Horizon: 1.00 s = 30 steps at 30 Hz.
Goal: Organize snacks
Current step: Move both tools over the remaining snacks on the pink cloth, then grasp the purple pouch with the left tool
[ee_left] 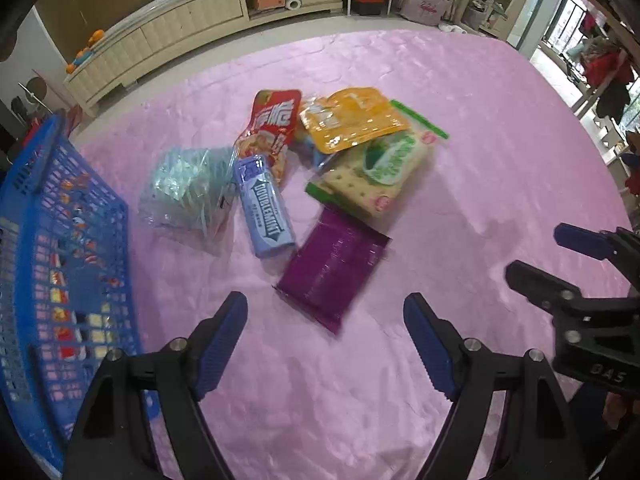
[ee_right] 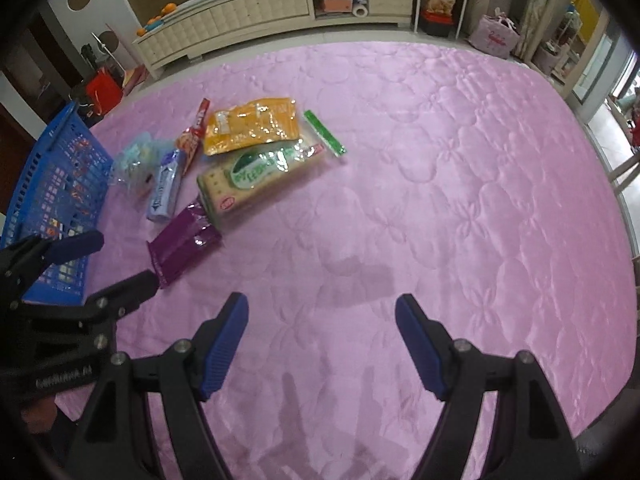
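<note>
- Left gripper [ee_left: 325, 312] hangs with jaws wide and nothing between them, above the pink quilted surface [ee_left: 460, 128], perhaps a bed.
- Right gripper [ee_right: 321, 314] is likewise wide and empty.
- Purple packet [ee_left: 334, 270] lies just beyond the left gripper.
- Behind it, clustered: gum pack [ee_left: 266, 206], cracker pack [ee_left: 374, 172], orange pouch [ee_left: 352, 118], red bag [ee_left: 272, 130], clear bag [ee_left: 186, 188].
- Blue basket [ee_left: 24, 184] stands left of them.

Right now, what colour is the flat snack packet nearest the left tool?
Solid dark purple; the flat foil packet shows best in the left wrist view.
</note>
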{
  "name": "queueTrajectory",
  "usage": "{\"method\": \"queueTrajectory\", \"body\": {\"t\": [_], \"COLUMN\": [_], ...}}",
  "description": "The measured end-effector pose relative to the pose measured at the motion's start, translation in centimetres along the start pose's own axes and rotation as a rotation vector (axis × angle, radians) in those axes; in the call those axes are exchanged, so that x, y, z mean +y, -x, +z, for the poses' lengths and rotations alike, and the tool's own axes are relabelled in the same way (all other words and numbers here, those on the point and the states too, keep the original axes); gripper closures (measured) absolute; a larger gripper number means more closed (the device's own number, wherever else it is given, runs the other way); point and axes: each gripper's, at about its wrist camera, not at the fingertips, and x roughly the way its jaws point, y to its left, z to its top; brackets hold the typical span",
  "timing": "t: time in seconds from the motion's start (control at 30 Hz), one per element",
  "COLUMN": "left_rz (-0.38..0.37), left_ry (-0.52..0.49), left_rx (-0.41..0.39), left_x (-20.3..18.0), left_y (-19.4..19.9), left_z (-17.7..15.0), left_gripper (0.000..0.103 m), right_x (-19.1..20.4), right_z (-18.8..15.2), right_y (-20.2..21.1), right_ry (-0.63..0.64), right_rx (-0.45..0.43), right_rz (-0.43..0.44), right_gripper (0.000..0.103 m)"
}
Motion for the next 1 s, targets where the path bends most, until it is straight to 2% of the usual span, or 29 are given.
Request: {"method": "queueTrajectory", "body": {"t": [0.23, 0.4, 0.5, 0.67, 0.73, 0.8, 0.9, 1.0], "left_rz": [0.010, -0.060, -0.064, -0.061, -0.063, -0.068, -0.064, -0.072], "left_ry": [-0.065, -0.050, -0.056, -0.133, -0.151, -0.157, -0.163, -0.147], "left_rx": [0.011, 0.064, 0.045, 0.017, 0.010, 0.016, 0.024, 0.029], "left_x": [0.8, 1.4, 1.4, -0.3, -0.9, -1.3, -2.3, -3.5], "left_y": [-3.0, -5.1, -5.5, -5.5, -5.3, -5.1, -5.0, -4.6], "left_z": [0.3, 1.1, 1.6, 1.6, 1.4, 1.4, 1.4, 1.0], "left_gripper": [0.024, 0.024, 0.024, 0.024, 0.030, 0.043, 0.050, 0.051], "right_x": [0.2, 0.1, 0.1, -0.7, -1.1, -1.7, -2.1, -2.6], "right_z": [0.2, 0.3, 0.1, -0.1, -0.2, -0.6, -1.0, -1.0], "right_y": [-2.5, -3.2, -3.6, -3.5, -3.5, -3.5, -3.3, -2.5], "right_ry": [0.055, 0.052, 0.053, 0.043, 0.032, 0.022, 0.007, -0.012], "right_rx": [0.013, 0.013, 0.021, 0.027, 0.030, 0.040, 0.047, 0.043], "right_rz": [0.000, 0.040, 0.043, 0.036, 0.034, 0.037, 0.043, 0.049], "right_gripper": [0.023, 0.023, 0.023, 0.023, 0.023, 0.023, 0.023, 0.023]}}
